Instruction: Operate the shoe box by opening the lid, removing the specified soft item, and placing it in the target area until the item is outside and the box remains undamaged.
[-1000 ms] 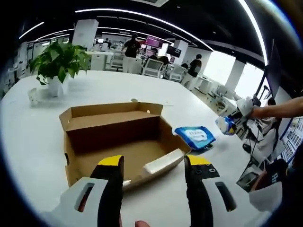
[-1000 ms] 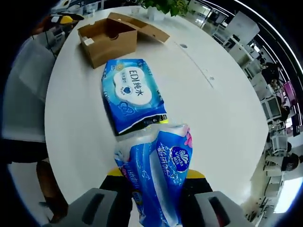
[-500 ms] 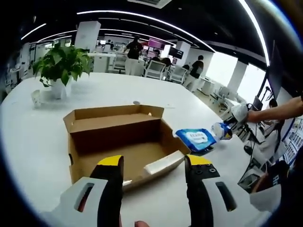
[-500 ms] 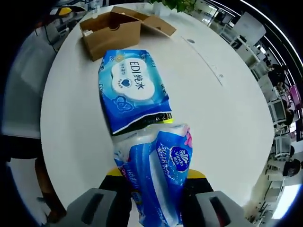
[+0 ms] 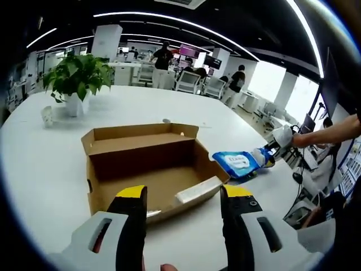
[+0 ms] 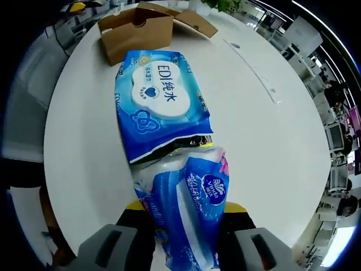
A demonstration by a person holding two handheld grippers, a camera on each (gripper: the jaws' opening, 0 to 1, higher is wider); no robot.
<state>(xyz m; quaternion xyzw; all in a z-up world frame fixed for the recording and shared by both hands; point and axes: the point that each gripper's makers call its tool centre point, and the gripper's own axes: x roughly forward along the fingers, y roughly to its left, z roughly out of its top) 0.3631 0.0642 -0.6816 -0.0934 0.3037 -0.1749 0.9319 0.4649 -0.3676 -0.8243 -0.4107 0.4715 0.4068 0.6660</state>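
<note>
While the shoe box [image 5: 149, 169] sits open, a tissue pack [image 6: 189, 212] is carried out to the table [image 6: 259, 135].
The right hand-held gripper [image 6: 183, 217] clenches the pack just above a wipes packet [image 6: 161, 101]; the left hand-held gripper [image 5: 181, 197] hovers released by the box. Next, I judge: lower, let go beside the packet.

Matt brown cardboard shoe box [image 5: 144, 164] on a smooth white table [image 6: 259, 141] — glossy crinkled plastic tissue pack [image 6: 186, 212] and wipes pack [image 6: 161, 104].

open shoe box [image 5: 149, 164] before parted claw [image 5: 183, 197]
</note>
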